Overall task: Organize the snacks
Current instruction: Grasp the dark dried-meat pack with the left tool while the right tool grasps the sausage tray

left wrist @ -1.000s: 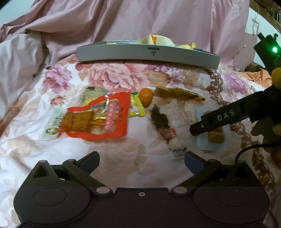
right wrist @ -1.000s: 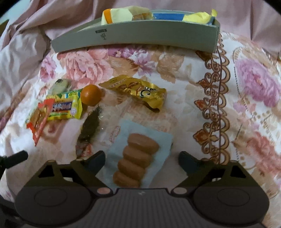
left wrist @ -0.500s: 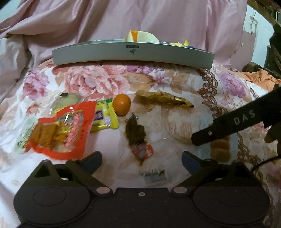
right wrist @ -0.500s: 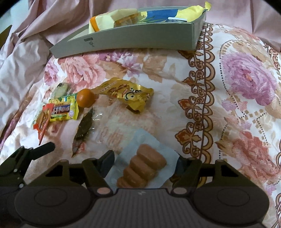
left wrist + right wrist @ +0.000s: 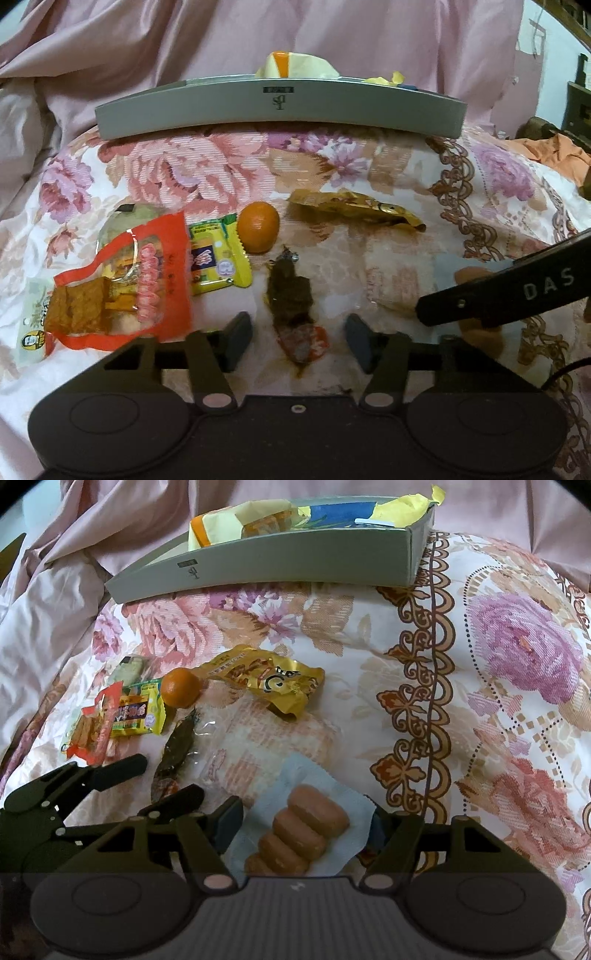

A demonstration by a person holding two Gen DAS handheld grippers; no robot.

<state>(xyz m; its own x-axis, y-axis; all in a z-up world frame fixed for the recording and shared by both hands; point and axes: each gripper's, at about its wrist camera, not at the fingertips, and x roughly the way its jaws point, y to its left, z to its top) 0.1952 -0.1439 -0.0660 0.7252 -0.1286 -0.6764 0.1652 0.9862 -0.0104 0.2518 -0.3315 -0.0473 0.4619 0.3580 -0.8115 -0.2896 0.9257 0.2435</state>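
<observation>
Two grippers low over a floral bedspread (image 5: 517,738) with snacks scattered on it. Left gripper (image 5: 299,341) jaws spread, straddling a clear-wrapped dark dried snack (image 5: 290,295) with an orange-red label end; whether the pads touch it, cannot tell. Right gripper (image 5: 303,829) jaws spread either side of a pale blue pack of four brown cakes (image 5: 306,834); left pad just beside the pack's edge, right pad partly hidden behind the wrapper corner, no pinch visible. Left gripper also shows at the lower left of the right wrist view, its fingers on either side of the dark snack's label end.

Small orange (image 5: 258,232) lies just beyond the dark snack, touching or nearly touching a yellow-green packet (image 5: 218,254). Red packet of brown tofu-like pieces (image 5: 125,284) overlaps that yellow-green packet on its left side and covers part of a pale greenish packet (image 5: 125,221). White packet with a cartoon face (image 5: 33,325) sticks out under the red one. Gold foil packet (image 5: 269,679) lies right of the orange, crumpled.

Grey tray (image 5: 277,565) at the far end of the bedspread, holding a yellow-orange pack (image 5: 221,526), a blue pack (image 5: 340,513) and a yellow wrapper (image 5: 402,507). Pink quilt (image 5: 332,33) bunched behind the tray.
</observation>
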